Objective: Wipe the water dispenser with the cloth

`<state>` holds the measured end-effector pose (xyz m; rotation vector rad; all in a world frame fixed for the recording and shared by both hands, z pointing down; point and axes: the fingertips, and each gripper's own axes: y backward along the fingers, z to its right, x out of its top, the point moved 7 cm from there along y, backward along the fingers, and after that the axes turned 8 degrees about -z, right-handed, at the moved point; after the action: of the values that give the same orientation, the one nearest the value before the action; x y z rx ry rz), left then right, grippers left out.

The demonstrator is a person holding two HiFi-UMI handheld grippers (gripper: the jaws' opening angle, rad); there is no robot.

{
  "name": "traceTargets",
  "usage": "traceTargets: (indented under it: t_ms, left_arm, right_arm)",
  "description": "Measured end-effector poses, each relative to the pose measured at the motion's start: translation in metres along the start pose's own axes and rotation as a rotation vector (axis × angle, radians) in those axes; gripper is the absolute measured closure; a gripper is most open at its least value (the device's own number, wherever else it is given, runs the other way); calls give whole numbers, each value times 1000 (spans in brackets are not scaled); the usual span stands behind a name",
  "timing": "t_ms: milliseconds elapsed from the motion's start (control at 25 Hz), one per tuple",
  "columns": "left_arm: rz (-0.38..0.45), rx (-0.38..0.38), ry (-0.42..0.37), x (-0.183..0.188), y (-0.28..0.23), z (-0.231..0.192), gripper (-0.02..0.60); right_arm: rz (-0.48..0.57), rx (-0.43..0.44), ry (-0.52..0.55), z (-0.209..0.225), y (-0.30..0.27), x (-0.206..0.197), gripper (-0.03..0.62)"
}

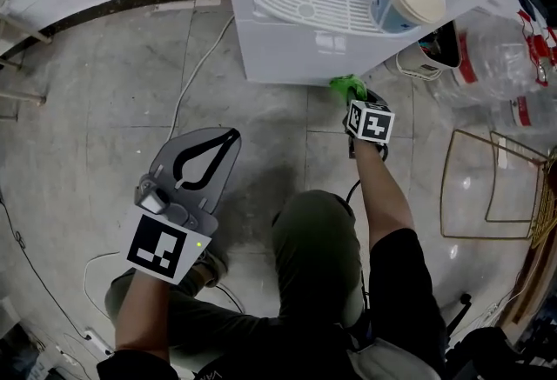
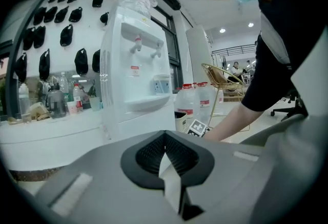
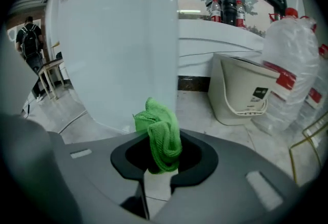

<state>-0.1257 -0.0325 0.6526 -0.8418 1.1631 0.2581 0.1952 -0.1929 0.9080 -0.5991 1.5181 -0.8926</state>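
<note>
Near the dispenser's (image 3: 118, 38) base, right gripper (image 3: 156, 160) pinches green cloth (image 3: 160, 136)

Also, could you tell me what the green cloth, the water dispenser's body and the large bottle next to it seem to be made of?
The cloth looks like soft microfibre or terry: matte, with a fuzzy looped weave. The water dispenser has a smooth, glossy white body, likely plastic or painted metal; its sheen fits either. The bottle looks like thin clear plastic: see-through and crinkled.
</note>
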Motion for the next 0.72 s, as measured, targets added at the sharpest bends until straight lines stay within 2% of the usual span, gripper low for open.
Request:
traceTargets:
  t_ms: [240, 360, 560, 720]
  left_arm:
    - [4, -20, 1, 7, -10, 6, 580]
    - [13, -21, 14, 10, -12, 6, 580]
    - [33, -10, 41, 12, -8, -2, 580]
    - [45, 17, 60, 11, 0, -17, 580]
  right_arm:
    - [-1, -80, -44, 37, 13, -3, 500]
    - [7, -75, -48, 39, 19, -5, 500]
    - [63, 29, -17, 14, 36, -8, 500]
    - [147, 162, 25, -22, 63, -7, 501]
